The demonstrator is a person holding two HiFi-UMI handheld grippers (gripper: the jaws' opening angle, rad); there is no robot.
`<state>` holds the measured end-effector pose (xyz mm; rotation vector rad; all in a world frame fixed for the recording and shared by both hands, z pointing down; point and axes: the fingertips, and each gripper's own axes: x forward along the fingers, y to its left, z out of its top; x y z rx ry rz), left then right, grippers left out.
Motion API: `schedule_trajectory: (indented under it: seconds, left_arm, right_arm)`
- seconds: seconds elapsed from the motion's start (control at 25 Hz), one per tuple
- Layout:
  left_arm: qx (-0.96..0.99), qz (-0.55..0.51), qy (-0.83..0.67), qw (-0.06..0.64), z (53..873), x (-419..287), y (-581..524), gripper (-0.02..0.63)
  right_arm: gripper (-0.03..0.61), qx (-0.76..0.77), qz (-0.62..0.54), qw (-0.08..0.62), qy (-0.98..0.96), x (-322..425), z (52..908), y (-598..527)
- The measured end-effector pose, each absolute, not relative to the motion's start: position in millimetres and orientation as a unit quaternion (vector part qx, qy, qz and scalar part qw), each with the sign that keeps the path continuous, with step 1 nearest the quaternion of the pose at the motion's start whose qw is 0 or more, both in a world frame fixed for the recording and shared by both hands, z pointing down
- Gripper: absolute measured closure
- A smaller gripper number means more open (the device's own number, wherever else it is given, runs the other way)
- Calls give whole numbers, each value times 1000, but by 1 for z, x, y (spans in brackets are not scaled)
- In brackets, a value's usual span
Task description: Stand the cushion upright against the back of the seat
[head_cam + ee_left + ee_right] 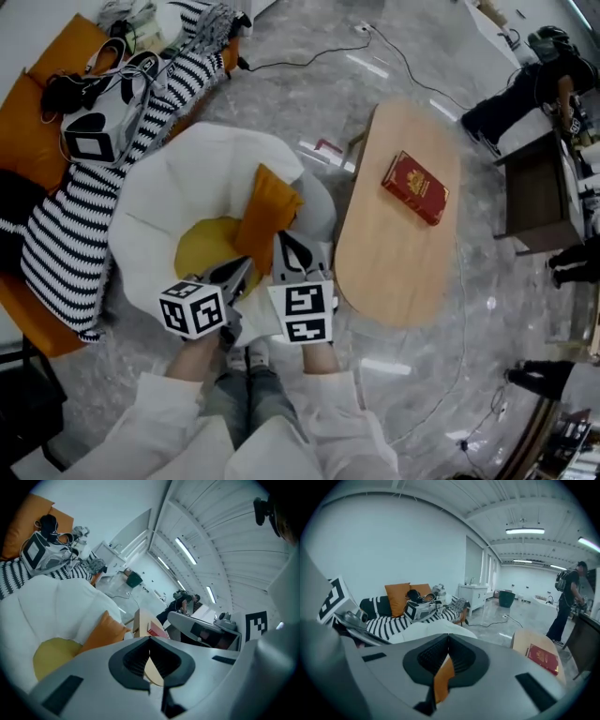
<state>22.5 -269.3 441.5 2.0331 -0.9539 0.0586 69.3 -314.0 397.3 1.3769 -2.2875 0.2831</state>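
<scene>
Cushion point(265, 217): orange, on edge in the white armchair point(187, 159), leaning on its padding.
Handling: I judge it light, soft, saggy; best pinched at the top corners.
Left gripper point(247, 265): jaws together, empty.
Right gripper point(282, 241): jaws together, empty.

Head cam looking steeply down, two gripper cams looking out low.
Head view is hovering over the seat point(187, 178) and tabletop point(394, 253); left gripper view is facing across the seat toward the tabletop, right gripper view toward the striped sofa point(389, 623); all are sharing the orange cushion point(267, 216).
</scene>
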Motion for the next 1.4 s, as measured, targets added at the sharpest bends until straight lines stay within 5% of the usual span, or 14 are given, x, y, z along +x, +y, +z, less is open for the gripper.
schedule_trajectory:
  seconds: [0.32, 0.72, 1.4]
  left_arm:
    - [843, 35, -371, 389, 361, 28, -218, 606]
    - [888, 58, -322, 324, 278, 51, -162, 606]
    - [886, 36, -361, 288, 245, 40, -113, 606]
  right_arm:
    - [566, 508, 136, 153, -837, 78, 310, -260]
    - [566, 482, 124, 141, -856, 87, 248, -183]
    - [566, 459, 118, 77, -877, 77, 215, -123]
